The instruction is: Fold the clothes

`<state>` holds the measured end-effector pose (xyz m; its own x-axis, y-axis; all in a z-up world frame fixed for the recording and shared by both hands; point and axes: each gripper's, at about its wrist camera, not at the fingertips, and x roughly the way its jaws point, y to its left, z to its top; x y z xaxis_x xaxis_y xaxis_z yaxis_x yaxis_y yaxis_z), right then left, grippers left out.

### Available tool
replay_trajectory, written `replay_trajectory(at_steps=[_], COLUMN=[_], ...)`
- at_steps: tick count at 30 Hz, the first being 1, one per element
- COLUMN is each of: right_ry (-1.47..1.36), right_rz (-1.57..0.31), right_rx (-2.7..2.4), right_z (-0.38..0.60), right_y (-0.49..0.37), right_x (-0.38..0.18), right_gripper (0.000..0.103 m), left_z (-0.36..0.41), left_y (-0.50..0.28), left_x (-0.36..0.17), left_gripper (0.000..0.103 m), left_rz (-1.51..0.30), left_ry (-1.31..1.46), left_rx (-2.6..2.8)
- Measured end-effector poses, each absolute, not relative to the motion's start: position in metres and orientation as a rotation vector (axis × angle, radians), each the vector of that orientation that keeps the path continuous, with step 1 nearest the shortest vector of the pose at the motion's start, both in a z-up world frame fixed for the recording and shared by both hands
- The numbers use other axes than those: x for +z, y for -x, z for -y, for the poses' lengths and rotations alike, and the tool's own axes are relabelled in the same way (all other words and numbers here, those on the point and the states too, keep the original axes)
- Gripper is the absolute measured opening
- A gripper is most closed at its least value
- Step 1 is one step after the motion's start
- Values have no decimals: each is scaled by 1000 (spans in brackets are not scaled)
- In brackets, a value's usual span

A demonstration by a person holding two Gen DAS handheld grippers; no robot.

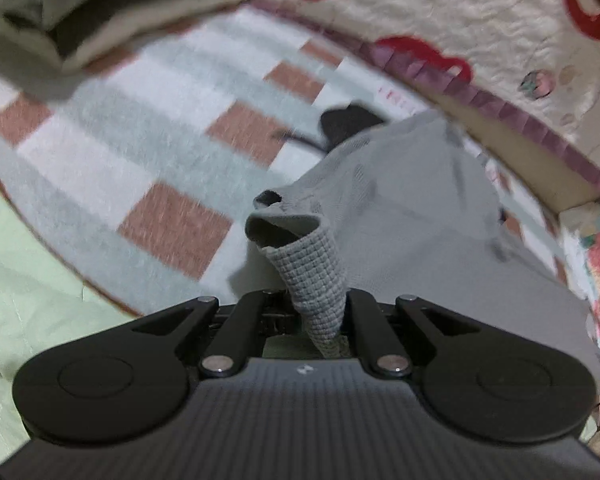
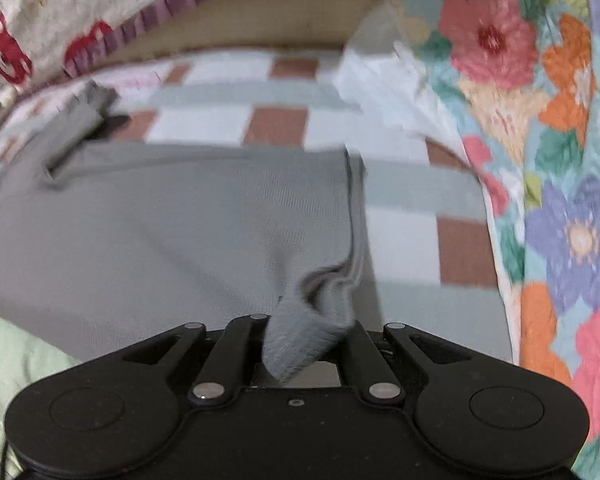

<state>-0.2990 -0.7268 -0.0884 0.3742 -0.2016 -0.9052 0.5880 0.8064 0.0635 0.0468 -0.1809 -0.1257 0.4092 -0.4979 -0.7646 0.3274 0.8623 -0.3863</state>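
Left tongs (image 1: 318, 320) and right tongs (image 2: 304, 344) each pinch an edge of the grey knit garment (image 2: 188, 216), spread on the checked blanket (image 2: 404, 232) toward 12 o'clock.

No legible text, brand name or number appears in either view; only a small white emblem, too blurred to read, sits on the left gripper's ribbed housing (image 1: 302, 369).
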Motion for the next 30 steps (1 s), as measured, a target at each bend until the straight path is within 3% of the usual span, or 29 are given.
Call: replay_trajectory(at_steps=[3, 5, 7, 10, 12, 16, 18, 21, 24, 30], right_ry=[-330, -169, -21, -51, -129, -104, -92, -74, -56, -131], right_rz=[-1148, -1199, -1230, -1079, -957, -844, -786, -700, -612, -523], right_rx=[-621, -705, -777, -754, -677, -523, -446, -331, -218, -106], right_z=[728, 721, 714, 704, 698, 670, 656, 634, 613, 589], right_y=[297, 293, 290, 292, 286, 231, 203, 162, 121, 67], right_x=[-93, -93, -92, -75, -62, -47, -40, -29, -18, -28], right_gripper=[30, 38, 45, 49, 53, 56, 57, 61, 61, 61], left_z=[179, 177, 173, 167, 164, 186, 207, 240, 267, 318], left_y=[-47, -46, -43, -41, -43, -51, -55, -60, -70, -95], left_x=[-132, -126, -115, -96, -84, -54, -35, -11, 3, -12], left_gripper=[17, 26, 28, 35, 52, 58, 76, 83, 84, 84], left_rz=[-1060, -1049, -1012, -972, -949, -912, -863, -753, -686, -754], left_ry=[178, 138, 76, 17, 22, -61, -149, -250, -298, -357], left_rx=[-487, -460, -430, -401, -430, -575, -628, -720, -826, -817])
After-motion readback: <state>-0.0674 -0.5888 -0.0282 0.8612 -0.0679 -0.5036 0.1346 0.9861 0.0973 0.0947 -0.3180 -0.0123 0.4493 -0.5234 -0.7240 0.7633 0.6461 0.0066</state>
